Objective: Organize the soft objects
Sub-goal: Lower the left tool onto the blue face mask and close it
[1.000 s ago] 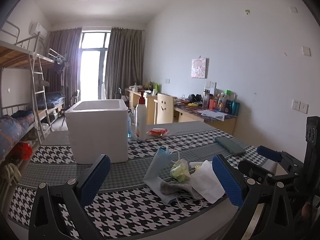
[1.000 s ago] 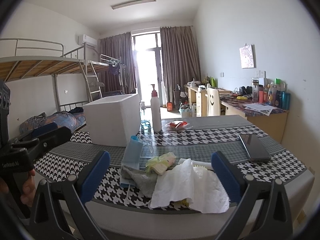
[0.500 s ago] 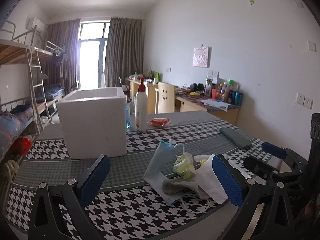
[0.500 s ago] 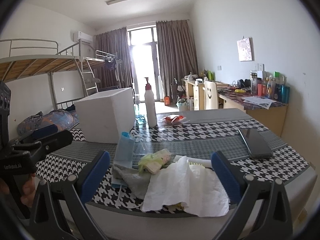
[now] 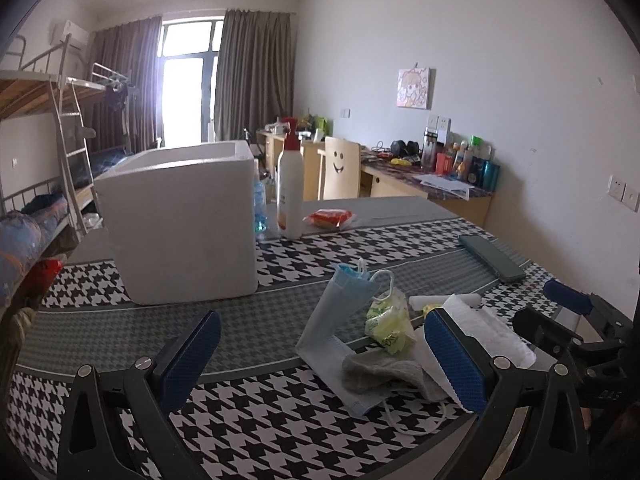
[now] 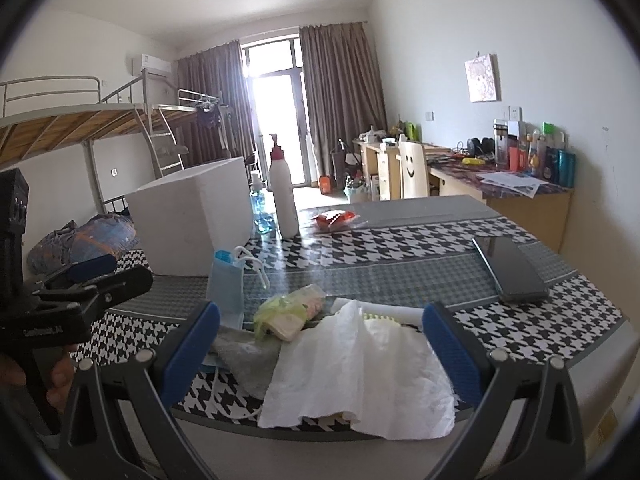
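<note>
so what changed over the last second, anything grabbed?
Nothing grabbed. Both tongs, left and right, moved in closer to the soft pile at the table edge, open and empty. The face mask, grey cloth, tissue and foam box stayed put.

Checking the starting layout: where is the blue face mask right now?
The mask lies on the table in the soft pile, left of the yellow-green packet, its near end under the grey cloth, in front of the foam box.

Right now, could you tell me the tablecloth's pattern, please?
Black-and-white houndstooth tablecloth with grey bands; clearest in the left wrist view.
</note>
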Action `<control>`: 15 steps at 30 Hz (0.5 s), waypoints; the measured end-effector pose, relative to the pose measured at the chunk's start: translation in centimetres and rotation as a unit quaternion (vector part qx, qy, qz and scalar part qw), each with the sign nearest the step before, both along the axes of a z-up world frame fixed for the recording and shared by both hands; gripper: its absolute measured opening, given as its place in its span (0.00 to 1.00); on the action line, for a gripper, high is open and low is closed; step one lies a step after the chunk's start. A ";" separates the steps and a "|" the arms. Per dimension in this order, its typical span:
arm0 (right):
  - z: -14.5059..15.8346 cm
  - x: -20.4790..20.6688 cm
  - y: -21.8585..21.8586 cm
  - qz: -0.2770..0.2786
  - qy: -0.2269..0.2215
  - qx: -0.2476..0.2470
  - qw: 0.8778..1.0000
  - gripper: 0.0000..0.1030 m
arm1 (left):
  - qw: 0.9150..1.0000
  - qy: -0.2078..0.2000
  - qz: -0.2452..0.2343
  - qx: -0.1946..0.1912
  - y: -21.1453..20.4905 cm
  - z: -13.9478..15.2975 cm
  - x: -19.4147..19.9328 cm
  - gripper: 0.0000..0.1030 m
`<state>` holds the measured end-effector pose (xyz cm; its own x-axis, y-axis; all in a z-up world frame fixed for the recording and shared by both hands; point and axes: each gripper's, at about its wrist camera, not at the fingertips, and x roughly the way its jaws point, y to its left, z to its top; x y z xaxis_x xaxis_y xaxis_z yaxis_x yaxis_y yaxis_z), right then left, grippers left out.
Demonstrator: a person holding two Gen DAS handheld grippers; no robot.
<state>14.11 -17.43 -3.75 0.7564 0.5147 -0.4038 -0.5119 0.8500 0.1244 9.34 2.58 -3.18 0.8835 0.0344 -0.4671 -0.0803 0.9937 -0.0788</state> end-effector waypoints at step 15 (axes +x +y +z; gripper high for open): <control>-0.7 2.1 0.6 0.001 0.025 -0.008 1.000 0.99 | 0.998 0.053 -0.007 -0.017 1.1 -2.0 3.3 0.99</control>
<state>16.22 -16.81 -4.43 0.7341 0.5097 -0.4486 -0.5071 0.8510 0.1370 12.63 3.68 -5.14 0.8291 0.0039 -0.5590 -0.0753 0.9916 -0.1049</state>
